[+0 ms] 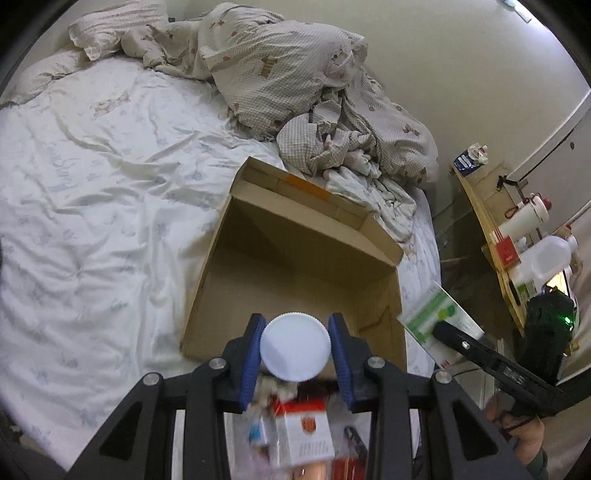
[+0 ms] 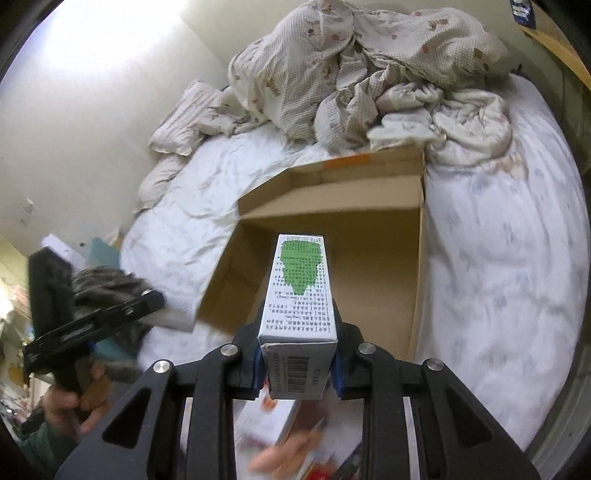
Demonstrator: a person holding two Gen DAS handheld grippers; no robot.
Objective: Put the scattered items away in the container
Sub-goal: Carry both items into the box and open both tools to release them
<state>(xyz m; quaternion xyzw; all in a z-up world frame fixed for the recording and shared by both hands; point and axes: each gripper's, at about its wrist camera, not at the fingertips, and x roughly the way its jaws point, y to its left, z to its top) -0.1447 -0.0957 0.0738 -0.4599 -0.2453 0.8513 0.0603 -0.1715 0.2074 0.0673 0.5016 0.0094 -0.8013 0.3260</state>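
An open cardboard box [image 1: 295,266] lies on the white bed; its inside looks bare. It also shows in the right wrist view [image 2: 332,206]. My left gripper [image 1: 295,347] is shut on a bottle with a white ribbed cap [image 1: 295,347], held above the box's near edge. My right gripper [image 2: 297,362] is shut on a white carton with a green print [image 2: 299,291], held above the box's near side. That carton and gripper show at the right in the left wrist view [image 1: 439,325]. Several boxes lie blurred below the left gripper [image 1: 299,432].
A crumpled checked duvet [image 1: 295,81] and a pillow [image 1: 114,26] lie behind the box. A wooden bedside shelf [image 1: 498,236] with a white flask and bottles stands at the right. White sheet [image 1: 92,203] spreads left of the box.
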